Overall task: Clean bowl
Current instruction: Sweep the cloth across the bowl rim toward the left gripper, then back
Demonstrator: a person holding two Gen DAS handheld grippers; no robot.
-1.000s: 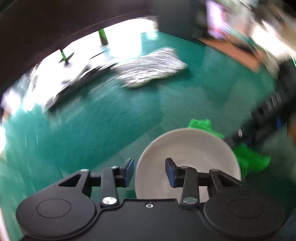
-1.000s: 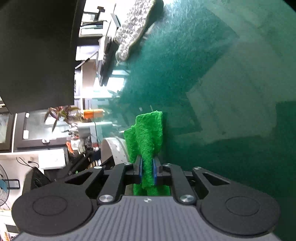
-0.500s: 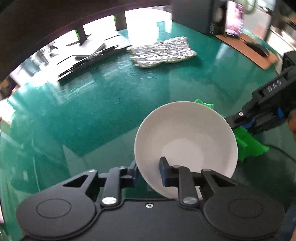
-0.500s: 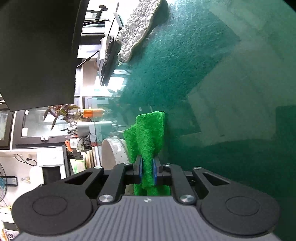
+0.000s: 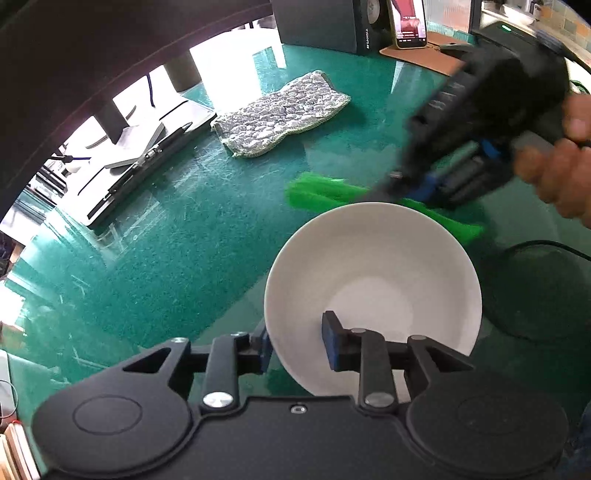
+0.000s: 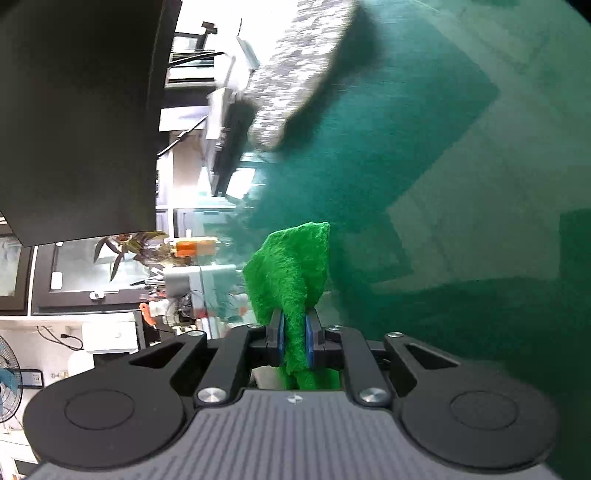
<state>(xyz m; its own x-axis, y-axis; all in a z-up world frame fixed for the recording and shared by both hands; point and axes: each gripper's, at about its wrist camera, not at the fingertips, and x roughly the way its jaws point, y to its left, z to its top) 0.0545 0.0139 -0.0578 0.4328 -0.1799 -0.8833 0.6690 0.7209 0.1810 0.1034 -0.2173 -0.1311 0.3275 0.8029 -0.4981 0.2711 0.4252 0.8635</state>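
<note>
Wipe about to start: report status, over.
Left gripper fingers opening, astride white bowl rim. Right gripper clamps green cloth. Nothing between cloth and bowl.

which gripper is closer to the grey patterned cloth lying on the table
Right. The right gripper, clamping the green cloth, sits beyond the bowl toward the grey cloth; the left gripper grips the bowl's near rim, farther back.

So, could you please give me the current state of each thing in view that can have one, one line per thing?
White bowl: tilted, empty, rim between the left gripper's pads.
Left gripper: jaws opening slightly, one pad inside the rim, one outside.
Green cloth: bunched, pinched in the right gripper.
Right gripper: shut on the cloth, blurred in the left wrist view.
Grey patterned cloth: lying flat on the table.
Phone: propped up, screen lit.
</note>
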